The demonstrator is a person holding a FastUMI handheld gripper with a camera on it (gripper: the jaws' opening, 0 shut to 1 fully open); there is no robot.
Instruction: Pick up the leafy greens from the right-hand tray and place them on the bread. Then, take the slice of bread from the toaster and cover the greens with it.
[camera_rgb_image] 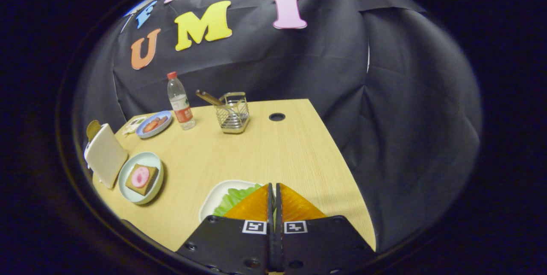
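Observation:
The leafy greens (234,199) lie in a white tray (212,201) at the near edge of the table, partly hidden under my fingers. My gripper (274,185) is shut, its tips pressed together over the tray's right part, and I see nothing held between them. Off to the left, a slice of bread (147,183) topped with a pink round slice rests on a pale green plate (127,168). Beside that plate stands a white toaster (104,155) with a slice of bread (93,129) sticking out of its top.
At the back of the wooden table (256,155) stand a blue plate of food (154,124), a water bottle (179,104) and a wire basket (233,115) holding a utensil. A cable hole (277,116) lies beyond. The table's right edge drops off just right of my fingers.

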